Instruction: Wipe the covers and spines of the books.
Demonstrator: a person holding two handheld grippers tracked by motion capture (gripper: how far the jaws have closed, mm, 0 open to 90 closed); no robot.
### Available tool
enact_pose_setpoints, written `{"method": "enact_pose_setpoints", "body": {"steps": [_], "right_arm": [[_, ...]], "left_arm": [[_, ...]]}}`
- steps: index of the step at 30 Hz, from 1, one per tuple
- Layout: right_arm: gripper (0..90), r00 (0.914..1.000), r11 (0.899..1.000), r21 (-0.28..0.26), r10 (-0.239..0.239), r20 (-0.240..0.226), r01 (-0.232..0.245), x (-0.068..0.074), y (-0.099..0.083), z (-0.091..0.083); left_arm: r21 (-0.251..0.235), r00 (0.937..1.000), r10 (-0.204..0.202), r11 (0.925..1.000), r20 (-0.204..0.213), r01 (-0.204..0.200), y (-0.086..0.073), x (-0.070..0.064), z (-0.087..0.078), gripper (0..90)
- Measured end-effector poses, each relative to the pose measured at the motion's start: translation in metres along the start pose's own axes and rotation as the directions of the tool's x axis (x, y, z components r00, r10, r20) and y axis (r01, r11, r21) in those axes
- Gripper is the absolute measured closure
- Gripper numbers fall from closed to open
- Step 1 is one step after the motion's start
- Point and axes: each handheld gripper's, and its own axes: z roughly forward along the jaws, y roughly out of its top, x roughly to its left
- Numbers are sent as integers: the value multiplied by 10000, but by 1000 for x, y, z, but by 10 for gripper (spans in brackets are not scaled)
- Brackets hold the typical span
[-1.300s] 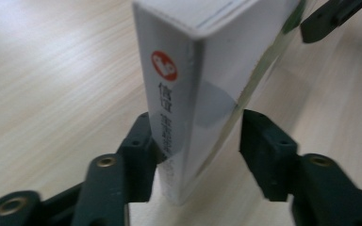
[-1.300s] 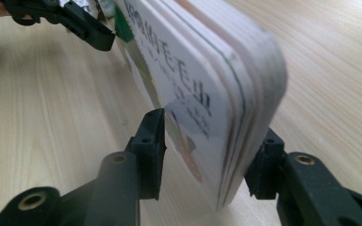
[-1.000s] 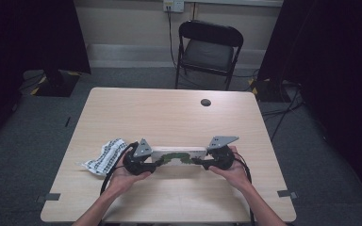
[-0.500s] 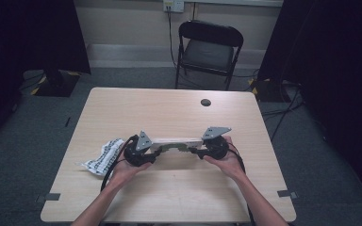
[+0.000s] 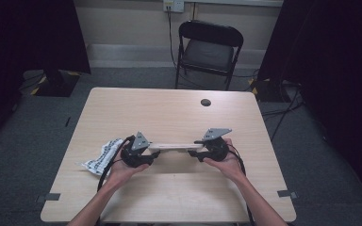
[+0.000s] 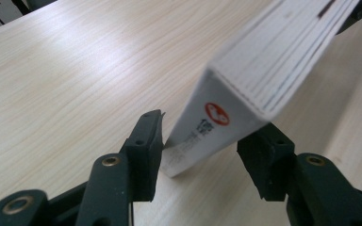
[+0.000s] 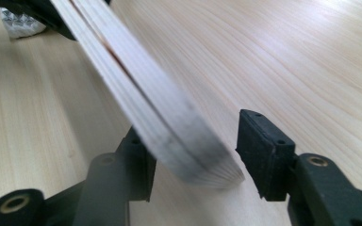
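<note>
Book [image 5: 175, 146] spans between my claws, both spread around its ends: left gripper [image 6: 200, 141] at nine o'clock, right gripper [image 7: 193, 150] at three. Next, likely: pinch both ends evenly.

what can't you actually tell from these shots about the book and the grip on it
- Book cover and title: the left gripper view shows just the spine and page edges; the print there is too small to read.
- Right gripper contact: in its own view the book's near end is blurred, with a gap beside one jaw.
- Book's underside: hidden in the high view.
- Patterned packet: partly covered by the left gripper; print too small.
</note>
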Motion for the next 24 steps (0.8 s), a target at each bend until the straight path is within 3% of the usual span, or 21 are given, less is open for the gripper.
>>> {"method": "enact_pose_setpoints", "body": {"steps": [4,9,20,24], "right_arm": [[449,9993,9994,86,344,-172,-342,2,-4,-4],[435,9990,9991,231,349,-290,-343,10,-9,-4],[251,9991,9988,384,319,-291,-308,26,-15,-10],[196,9985,9978,543,389,-380,-368,32,-19,-14]], "left_arm": [[94,9998,57,9999,205,-59,-2,-2,-8,499],[72,9993,18,10000,369,-20,-8,-9,-14,506],[81,9963,-539,9985,673,535,-23,-13,-26,470],[373,9940,-442,9985,999,407,-27,-14,-31,412]]}}
